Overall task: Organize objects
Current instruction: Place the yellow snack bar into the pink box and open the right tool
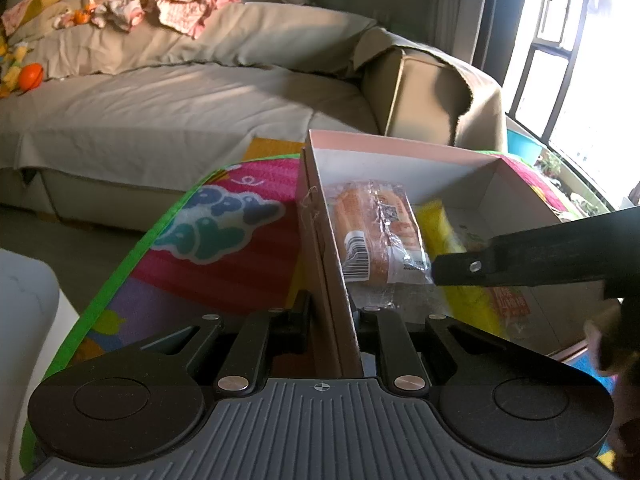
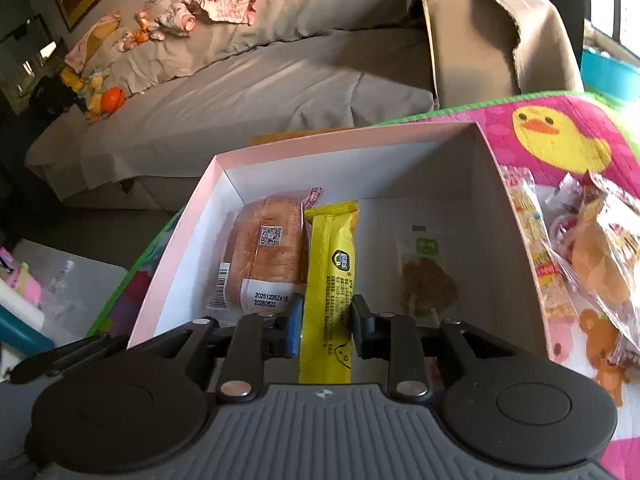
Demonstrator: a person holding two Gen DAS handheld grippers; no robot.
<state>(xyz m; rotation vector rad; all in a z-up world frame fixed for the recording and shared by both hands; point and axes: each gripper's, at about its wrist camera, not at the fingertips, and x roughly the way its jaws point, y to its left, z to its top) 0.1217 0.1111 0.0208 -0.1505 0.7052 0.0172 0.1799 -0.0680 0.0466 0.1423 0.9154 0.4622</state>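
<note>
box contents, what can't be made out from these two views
- Left wrist view: the right gripper's finger covers part of the yellow packet.
- Right wrist view: the gripper body hides the near end of the yellow packet and the box floor.
- Right wrist view: the snack pile outside the box is cut by the edge.

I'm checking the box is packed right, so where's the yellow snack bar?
In the right wrist view, the yellow snack bar lies in the pink box, between the bread packet and a clear-wrapped snack.
</note>
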